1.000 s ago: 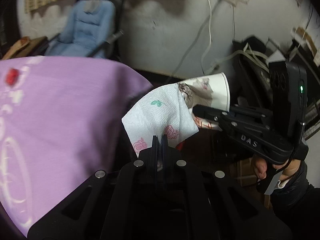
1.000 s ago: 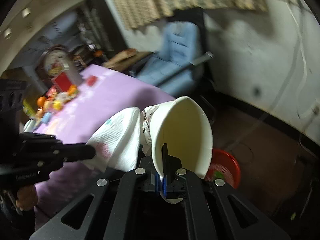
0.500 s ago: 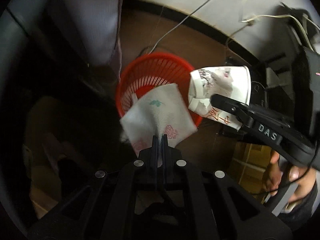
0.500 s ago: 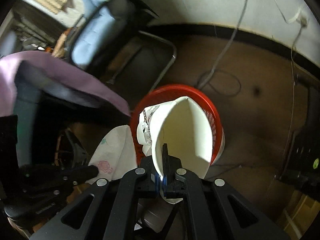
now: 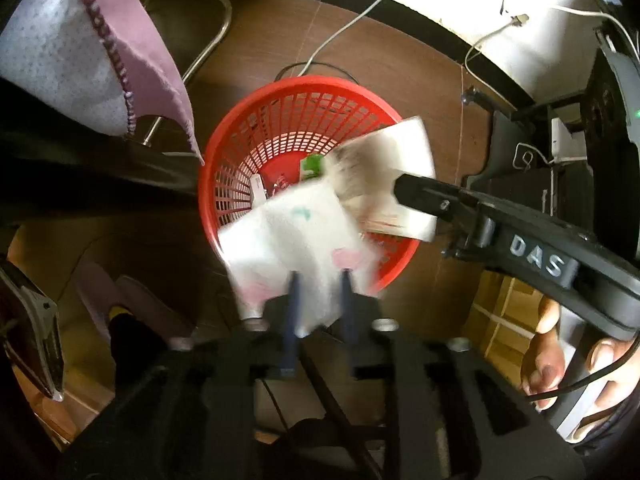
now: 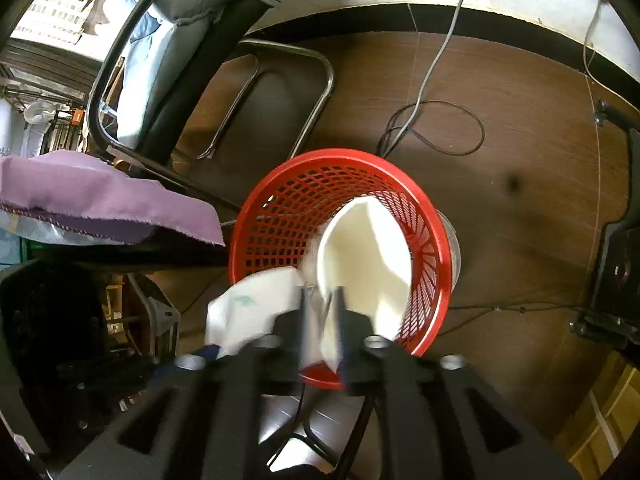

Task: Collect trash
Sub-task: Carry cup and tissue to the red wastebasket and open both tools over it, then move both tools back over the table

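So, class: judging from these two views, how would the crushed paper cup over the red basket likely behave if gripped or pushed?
The paper cup is probably soft rather than stiff: its rim is already squashed out of round. It likely weighs little, being thin and empty inside. With the right gripper opening its jaws around the wall, it would probably drop into the red basket and not shatter.

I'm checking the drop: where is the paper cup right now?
In the right wrist view the paper cup hangs over the red basket, between the right gripper's opening jaws, beside the napkin.
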Demonstrator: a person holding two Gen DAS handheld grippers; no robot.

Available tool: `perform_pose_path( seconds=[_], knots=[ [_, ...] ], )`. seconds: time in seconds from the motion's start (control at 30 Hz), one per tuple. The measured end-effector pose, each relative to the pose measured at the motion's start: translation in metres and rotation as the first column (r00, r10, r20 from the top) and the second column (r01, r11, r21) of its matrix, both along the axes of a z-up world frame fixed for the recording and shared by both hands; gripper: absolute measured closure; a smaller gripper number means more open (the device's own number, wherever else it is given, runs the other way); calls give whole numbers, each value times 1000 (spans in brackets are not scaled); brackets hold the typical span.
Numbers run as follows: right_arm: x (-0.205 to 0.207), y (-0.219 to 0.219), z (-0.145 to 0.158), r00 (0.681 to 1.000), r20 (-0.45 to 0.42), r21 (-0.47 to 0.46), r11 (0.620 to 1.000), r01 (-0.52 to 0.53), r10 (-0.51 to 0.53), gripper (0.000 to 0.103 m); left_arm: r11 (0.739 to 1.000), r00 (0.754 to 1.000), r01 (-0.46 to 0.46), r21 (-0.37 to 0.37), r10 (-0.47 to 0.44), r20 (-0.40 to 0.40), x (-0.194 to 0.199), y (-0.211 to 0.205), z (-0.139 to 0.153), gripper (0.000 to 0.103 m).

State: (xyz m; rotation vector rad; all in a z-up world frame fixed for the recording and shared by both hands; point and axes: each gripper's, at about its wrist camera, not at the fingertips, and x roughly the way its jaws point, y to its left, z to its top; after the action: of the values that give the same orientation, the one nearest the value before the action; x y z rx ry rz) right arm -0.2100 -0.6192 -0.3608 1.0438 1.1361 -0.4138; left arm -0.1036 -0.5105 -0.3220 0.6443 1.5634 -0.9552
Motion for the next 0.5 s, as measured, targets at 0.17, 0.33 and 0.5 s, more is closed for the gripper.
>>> perform_pose_path(
  seconds=[0.17,0.33,0.5],
  knots=[
    [-13,-2,17,1000,8,-45,999,20,-20,44,999,1000,2,-36,-1,14,-3,-1,15,41],
    [-32,-2,35,999,-1,-85,996,40,-41,44,996,1000,-13,-89,14,12,-5,3,39,30],
    [-52,3,57,998,3,-132,990,58,-58,44,993,1000,2,-117,0,15,-12,11,57,30]
  ],
)
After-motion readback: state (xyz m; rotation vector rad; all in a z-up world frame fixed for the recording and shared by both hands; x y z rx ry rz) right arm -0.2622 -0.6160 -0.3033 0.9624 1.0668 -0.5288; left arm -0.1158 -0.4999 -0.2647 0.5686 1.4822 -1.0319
